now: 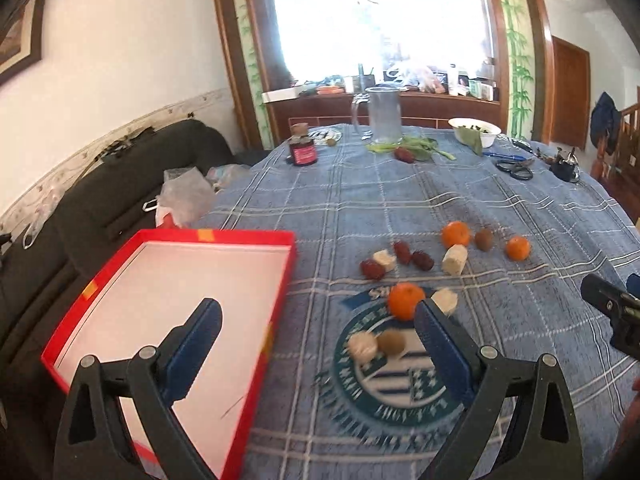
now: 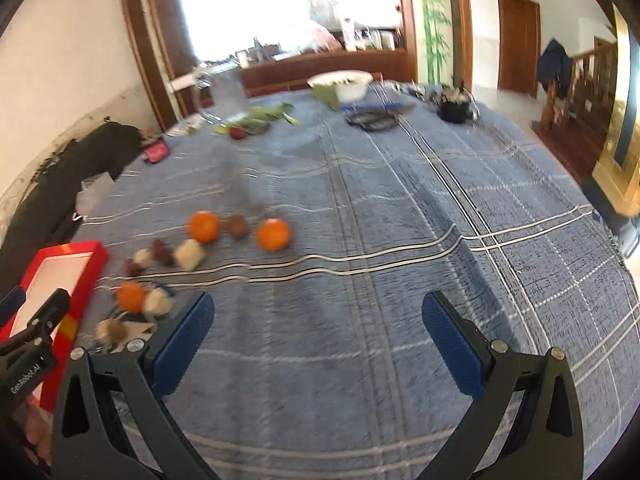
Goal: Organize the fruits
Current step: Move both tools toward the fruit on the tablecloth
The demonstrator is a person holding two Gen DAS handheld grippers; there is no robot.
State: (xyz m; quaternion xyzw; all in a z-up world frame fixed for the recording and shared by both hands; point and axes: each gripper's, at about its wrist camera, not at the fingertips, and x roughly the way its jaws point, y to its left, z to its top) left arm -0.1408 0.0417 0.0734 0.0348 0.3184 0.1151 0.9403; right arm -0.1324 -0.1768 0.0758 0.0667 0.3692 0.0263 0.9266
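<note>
The left gripper (image 1: 318, 320) hangs spread wide, the nearest orange (image 1: 406, 301) just beyond its right fingertip. The red tray (image 1: 276, 320) lies left of that orange. The right gripper (image 2: 318, 314), also wide apart, holds nothing.

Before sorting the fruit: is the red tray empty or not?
Empty: the red tray shows only its bare white floor; all fruit lies on the cloth.

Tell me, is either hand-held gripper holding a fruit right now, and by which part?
Nothing is held. The left hand-held gripper and the right hand-held gripper are both open and empty; the nearest orange lies untouched on the tablecloth.
</note>
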